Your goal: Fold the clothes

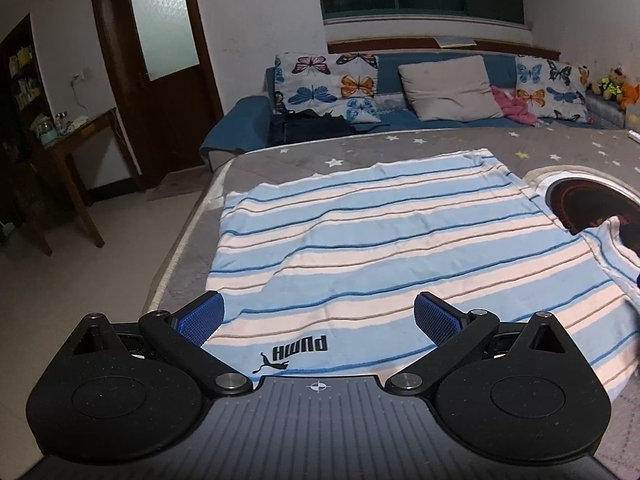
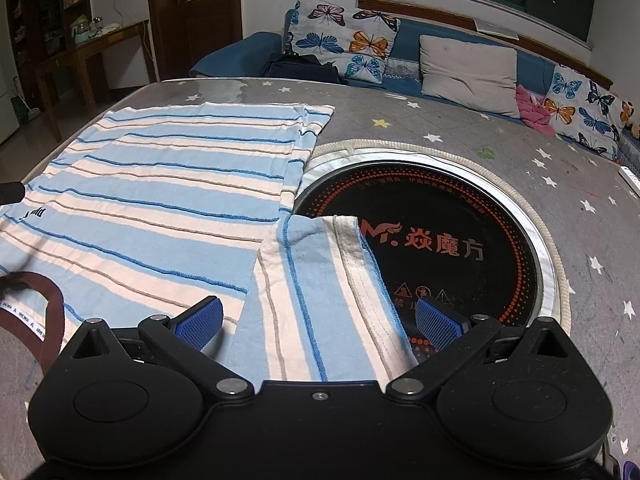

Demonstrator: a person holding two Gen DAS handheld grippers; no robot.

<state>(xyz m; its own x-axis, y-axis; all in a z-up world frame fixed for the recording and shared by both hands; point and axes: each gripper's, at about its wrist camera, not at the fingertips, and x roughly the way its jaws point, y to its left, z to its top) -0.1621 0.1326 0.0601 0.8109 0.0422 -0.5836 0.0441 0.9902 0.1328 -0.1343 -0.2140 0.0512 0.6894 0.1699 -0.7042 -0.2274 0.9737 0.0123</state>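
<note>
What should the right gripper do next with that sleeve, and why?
Probably ease the right gripper down and close on the sleeve: its jaws are open astride it, and it lies spread over the black cooktop, not yet folded onto the striped shirt.

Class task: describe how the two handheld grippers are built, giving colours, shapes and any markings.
Both match. The left gripper and right gripper each have matte black bodies with two round discs, black linkage arms with silver pivot pins, and blue textured finger pads. The left's ribbed grey centre plate bears a white crosshair mark; the right's is plain black with one small screw. No cables, hands or sleeves show.
</note>
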